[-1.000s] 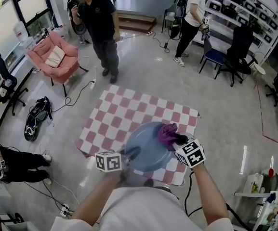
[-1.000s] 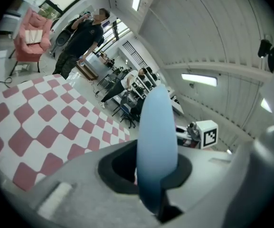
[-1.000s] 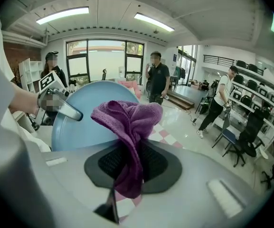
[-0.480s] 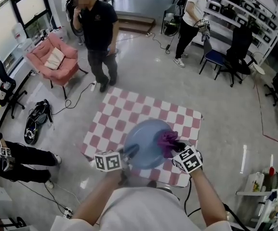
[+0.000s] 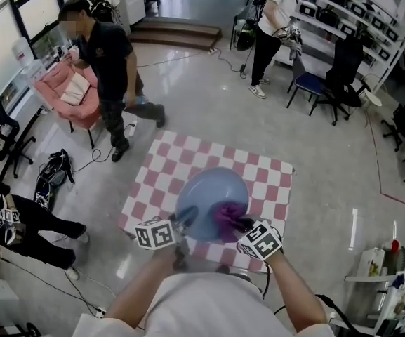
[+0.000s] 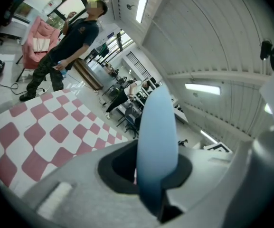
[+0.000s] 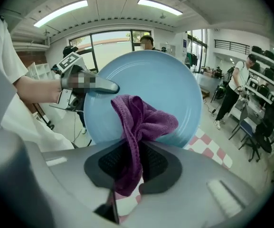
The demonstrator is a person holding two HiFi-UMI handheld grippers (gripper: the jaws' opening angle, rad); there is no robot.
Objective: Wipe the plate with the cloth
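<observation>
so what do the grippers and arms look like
Both the left gripper and right gripper have pale grey bodies with dark pads and a white cube of black square markers. A black cable trails from the right one. The person wears a white short-sleeved shirt.

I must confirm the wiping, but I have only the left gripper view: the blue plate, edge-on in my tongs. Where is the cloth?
Observer: The purple cloth is clamped in the right tongs.
Operator: Does it touch anything?
Observer: Yes, it presses on the plate, near the lower middle of its face.
Operator: Is the plate lying flat?
Observer: No. The left tongs hold its rim, and it is tilted up above the checked table.
</observation>
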